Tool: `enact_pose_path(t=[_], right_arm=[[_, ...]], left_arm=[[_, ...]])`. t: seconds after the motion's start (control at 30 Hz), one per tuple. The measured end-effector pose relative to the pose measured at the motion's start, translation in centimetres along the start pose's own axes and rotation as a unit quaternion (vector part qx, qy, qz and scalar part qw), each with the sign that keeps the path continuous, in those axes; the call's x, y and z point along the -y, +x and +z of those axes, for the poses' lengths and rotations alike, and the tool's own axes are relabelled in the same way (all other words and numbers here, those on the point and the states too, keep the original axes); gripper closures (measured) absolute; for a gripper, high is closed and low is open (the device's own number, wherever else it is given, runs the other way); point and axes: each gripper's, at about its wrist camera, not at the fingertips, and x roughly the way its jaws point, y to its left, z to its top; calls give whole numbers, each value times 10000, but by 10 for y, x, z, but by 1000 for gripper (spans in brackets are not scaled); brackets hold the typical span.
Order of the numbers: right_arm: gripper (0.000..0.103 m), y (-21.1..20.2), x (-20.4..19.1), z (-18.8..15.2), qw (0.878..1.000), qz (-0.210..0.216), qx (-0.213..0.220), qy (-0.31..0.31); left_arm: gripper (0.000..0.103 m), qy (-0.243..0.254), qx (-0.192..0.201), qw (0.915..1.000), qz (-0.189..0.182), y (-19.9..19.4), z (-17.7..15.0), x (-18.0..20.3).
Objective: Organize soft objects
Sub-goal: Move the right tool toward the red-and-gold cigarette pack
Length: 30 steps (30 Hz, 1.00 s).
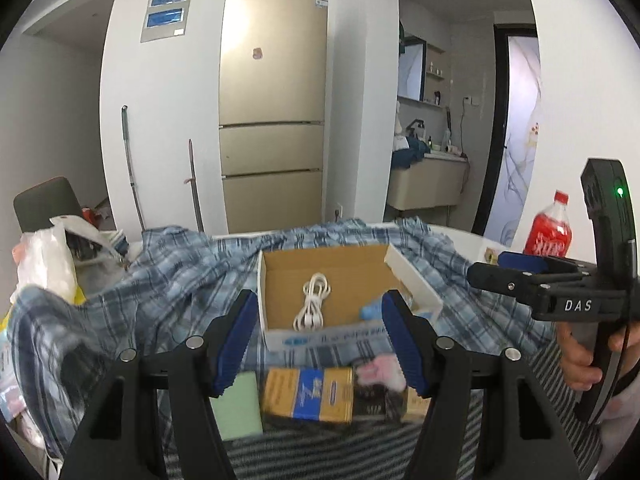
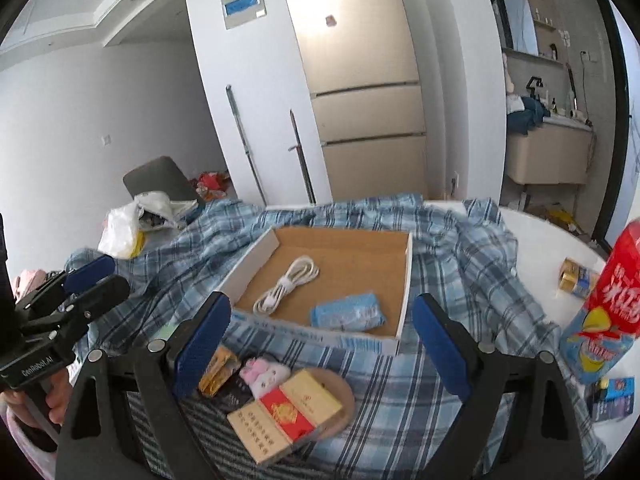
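A blue plaid cloth [image 2: 460, 260] lies crumpled across the table, also in the left wrist view [image 1: 180, 280]. On it sits an open cardboard box [image 2: 405, 280] holding a coiled white cable [image 2: 286, 284] and a soft blue packet [image 2: 348, 312]. A small pink plush toy [image 2: 264, 372] lies in front of the box, among cartons. My right gripper [image 2: 322, 346] hovers open above the toy and cartons, holding nothing. My left gripper [image 1: 320, 344] is open and empty too, over the box's near edge. Each gripper shows in the other's view: left [image 2: 100, 278], right [image 1: 490, 267].
A red and cream carton [image 2: 286, 412], a gold pack [image 2: 216, 368] and a yellow-blue box [image 1: 308, 394] lie by the toy. A red bottle [image 1: 550, 228], a gold can [image 2: 578, 278] and a small blue box [image 2: 612, 396] stand right. A plastic bag [image 2: 124, 228] lies far left.
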Motion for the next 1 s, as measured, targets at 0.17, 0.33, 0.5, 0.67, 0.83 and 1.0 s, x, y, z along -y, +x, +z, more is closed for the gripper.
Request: enact_pose_path(t=[0.17,0.33,0.5,0.67,0.83,1.0], right_arm=[[11,14,-1,-23,9996,26,-270,-62],[11,41,3,-39,9974,147,-708,31],[11,52,5,-51,9953,200,-943,12],[11,59,6,-54,9928,89,-1193,48],[11,61,-4,-57,9861,-409,-1609,-32],[11,58,-5,-60,9734,-918,-2027,543]], left_arm=[[36,82,-71,9999,-24,9,-23,2],[36,-54,-206,9998,-22,26,-37,-5],[24,-9,-261,9997,27,31,-42,-3],[15,29,-146,9998,158,28,-44,-1],[15,-80,-162,9997,164,29,-43,-6],[15,-308,-238,9992,105,32,-44,-15]])
